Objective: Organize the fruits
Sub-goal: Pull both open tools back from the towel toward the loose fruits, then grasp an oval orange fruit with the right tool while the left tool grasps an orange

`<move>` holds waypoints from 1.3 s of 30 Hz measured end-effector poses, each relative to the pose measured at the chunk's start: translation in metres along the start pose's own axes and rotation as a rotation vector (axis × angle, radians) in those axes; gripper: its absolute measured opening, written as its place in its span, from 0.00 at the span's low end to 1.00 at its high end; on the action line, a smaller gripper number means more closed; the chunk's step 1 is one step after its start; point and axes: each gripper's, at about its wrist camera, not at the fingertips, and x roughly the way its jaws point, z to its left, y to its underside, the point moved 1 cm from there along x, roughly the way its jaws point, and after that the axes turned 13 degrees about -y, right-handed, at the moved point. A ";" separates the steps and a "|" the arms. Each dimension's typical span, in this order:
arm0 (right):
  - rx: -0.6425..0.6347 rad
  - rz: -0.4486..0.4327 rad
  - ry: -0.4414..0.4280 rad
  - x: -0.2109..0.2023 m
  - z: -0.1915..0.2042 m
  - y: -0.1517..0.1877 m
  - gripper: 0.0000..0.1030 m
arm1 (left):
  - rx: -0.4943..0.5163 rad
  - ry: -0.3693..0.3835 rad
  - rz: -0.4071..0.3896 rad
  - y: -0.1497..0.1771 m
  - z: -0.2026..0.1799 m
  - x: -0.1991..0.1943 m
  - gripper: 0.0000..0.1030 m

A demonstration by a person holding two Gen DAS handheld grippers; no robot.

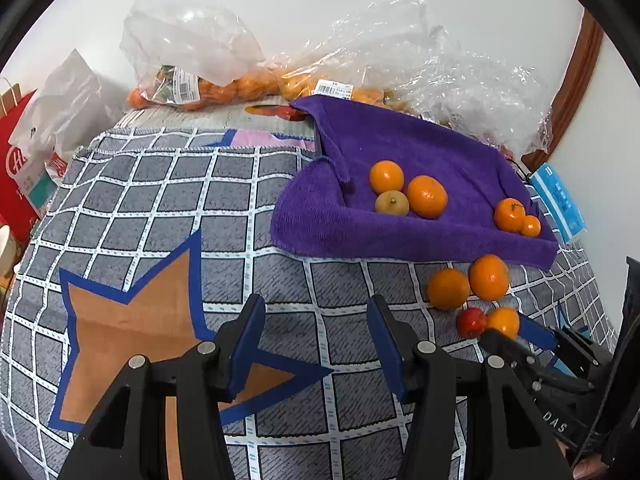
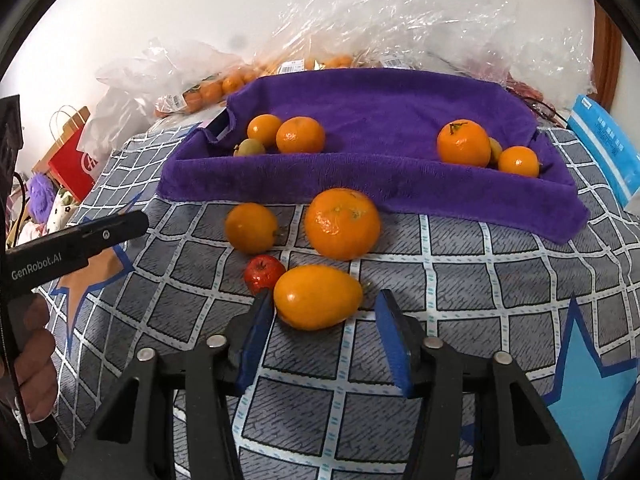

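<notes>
Right gripper (image 2: 322, 312) spread at lower centre around an oval fruit (image 2: 318, 296), red fruit (image 2: 264, 272) beside it, left gripper (image 1: 316, 320) spread over checked cloth (image 1: 160, 208), oranges (image 1: 408, 190) laid on towel (image 1: 420, 148) at upper right.

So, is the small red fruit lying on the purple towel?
No, the small red fruit lies on the checked cloth, in front of the purple towel.

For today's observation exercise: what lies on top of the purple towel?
On the purple towel sit two fruit clusters: two oranges and a yellowish fruit left; two oranges right, a yellowish one mostly hidden between them.
</notes>
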 end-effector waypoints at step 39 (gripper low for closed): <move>0.024 -0.084 0.126 -0.063 -0.060 0.026 0.45 | 0.084 0.209 0.070 -0.004 -0.088 0.010 0.43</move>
